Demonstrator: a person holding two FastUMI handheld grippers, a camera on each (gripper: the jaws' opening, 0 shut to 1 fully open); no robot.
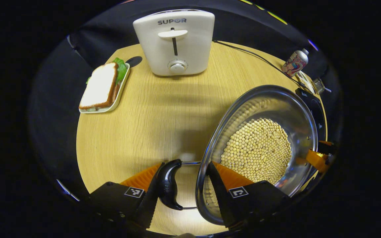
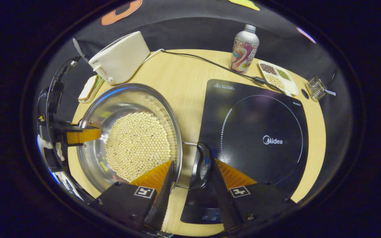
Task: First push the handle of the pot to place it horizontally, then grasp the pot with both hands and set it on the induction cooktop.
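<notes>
While the round pale-wood worktop (image 2: 184,76) carries everything, the flat black induction cooktop (image 2: 260,132) lies just right of the shiny steel pot (image 2: 111,102) of pale beans, which rests beside it. Its two black loop handles (image 1: 169,185) jut sideways, level. Left tongs (image 1: 180,193) straddle one handle, right tongs (image 2: 189,180) the other; both gape partly, gripping nothing firmly.

Left gripper (image 1: 184,188) black housing, square coded tags, ribbed finger faces, small screws.
</notes>
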